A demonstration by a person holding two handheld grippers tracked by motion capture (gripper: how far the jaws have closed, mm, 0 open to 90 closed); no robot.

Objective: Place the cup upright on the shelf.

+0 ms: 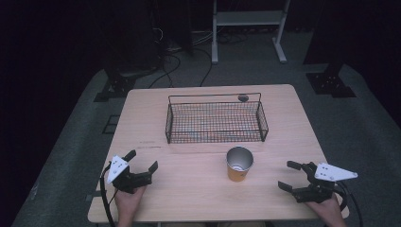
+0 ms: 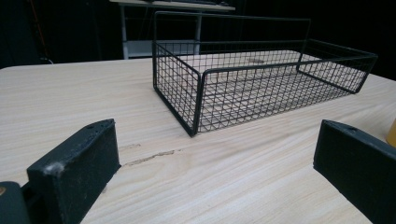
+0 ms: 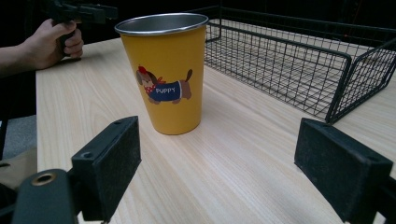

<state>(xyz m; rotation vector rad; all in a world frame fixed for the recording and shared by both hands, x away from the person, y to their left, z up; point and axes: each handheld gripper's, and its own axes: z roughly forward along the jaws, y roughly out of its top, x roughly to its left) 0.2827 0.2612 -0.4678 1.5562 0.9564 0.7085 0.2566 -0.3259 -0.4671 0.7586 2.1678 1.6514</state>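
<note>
We are seeing a yellow cup (image 1: 239, 164) standing upright on the bench (image 1: 198, 194), just in front of the wire basket (image 1: 216, 122) and slightly right of the bench's middle. In the right gripper view the cup (image 3: 168, 74) is showing a cartoon dog with the word PUPPY on its side and a metal rim at the top, and it is standing apart from the basket (image 3: 299, 65), whose near wall is running just behind it. The basket is sitting toward the far half of the bench, its black mesh letting the wood show through; in the left gripper view the basket (image 2: 261, 79) is turning one corner toward us.

The left gripper (image 1: 142, 166) is resting near the front left corner, held by the left hand (image 1: 128, 201), its fingers (image 2: 77, 163) spread wide apart with nothing between them. The right gripper (image 1: 289, 175) is lying near the front right edge in the right hand (image 1: 326, 207), its fingers (image 3: 112, 161) likewise released and gaping, pointing toward the cup. Both grippers are staying well apart from the cup. Beyond the bench we are seeing grey floor (image 1: 369, 127) with cables and a white frame (image 1: 248, 21).
</note>
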